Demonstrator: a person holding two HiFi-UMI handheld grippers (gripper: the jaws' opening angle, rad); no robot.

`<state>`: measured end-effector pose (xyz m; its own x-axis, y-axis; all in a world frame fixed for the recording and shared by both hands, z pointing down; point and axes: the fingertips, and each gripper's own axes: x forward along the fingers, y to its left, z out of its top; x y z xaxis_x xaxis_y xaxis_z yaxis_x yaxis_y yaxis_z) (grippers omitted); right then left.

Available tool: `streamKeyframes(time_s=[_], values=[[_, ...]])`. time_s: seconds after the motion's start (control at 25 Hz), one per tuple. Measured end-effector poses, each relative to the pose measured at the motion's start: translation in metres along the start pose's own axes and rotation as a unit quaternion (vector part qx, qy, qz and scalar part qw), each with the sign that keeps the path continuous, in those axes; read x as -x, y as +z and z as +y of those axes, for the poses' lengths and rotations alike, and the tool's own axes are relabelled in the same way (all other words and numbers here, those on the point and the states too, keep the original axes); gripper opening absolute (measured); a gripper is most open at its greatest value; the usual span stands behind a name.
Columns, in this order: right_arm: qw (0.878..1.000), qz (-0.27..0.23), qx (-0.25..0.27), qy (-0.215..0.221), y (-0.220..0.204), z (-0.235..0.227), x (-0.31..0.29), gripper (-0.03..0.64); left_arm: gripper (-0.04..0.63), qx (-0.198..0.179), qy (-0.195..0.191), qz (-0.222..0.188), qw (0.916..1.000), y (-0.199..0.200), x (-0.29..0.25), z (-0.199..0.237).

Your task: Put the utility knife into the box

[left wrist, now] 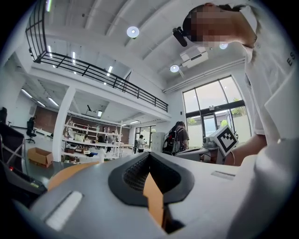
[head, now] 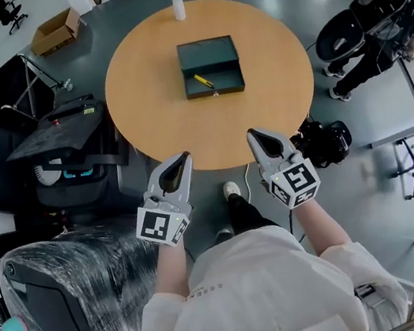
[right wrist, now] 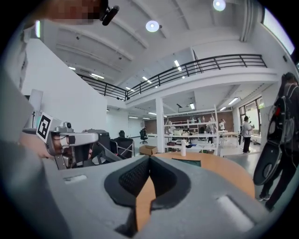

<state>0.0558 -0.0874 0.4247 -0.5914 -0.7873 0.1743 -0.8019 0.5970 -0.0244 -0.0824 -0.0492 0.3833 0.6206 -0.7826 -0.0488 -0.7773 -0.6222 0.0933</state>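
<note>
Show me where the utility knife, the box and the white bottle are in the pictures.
utility knife (head: 204,82): head view, on its yellow handle.
box (head: 226,82): head view, on the bare floor of its nearer half.
white bottle (head: 179,5): head view, on its body.

Bright, even light comes from round ceiling lamps (right wrist: 152,25) and, in the left gripper view, tall pale windows (left wrist: 212,107). The tabletop (head: 153,122) is evenly lit, and the box (head: 208,55) throws only a faint, soft shadow. All three views are fisheye, with bowed lines and black corners, and the near foreground of both gripper views is soft.
</note>
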Motion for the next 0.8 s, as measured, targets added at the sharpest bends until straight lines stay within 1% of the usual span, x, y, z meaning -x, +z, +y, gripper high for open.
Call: streamKeyframes(time_s=[0.2,0.4,0.56,0.8], values=[[1.000,-0.021,0.020,-0.005,0.006,0.047,0.049,-0.006,0.017,-0.010,-0.015,-0.018,0.9997,0.009,0.048,-0.033],[1.000,-0.006,0.006,-0.008,-0.011,0.084,0.088,-0.006,0.017,0.007,-0.024,-0.002,0.9997,-0.005,0.086,-0.064],[1.000,0.004,-0.006,-0.012,-0.022,0.099,0.112,-0.006,0.017,0.013,-0.033,0.003,0.9994,-0.009,0.102,-0.084],[1.000,0.008,-0.010,-0.007,-0.027,0.105,0.129,-0.006,0.017,0.007,-0.038,-0.009,0.9992,0.000,0.104,-0.102]])
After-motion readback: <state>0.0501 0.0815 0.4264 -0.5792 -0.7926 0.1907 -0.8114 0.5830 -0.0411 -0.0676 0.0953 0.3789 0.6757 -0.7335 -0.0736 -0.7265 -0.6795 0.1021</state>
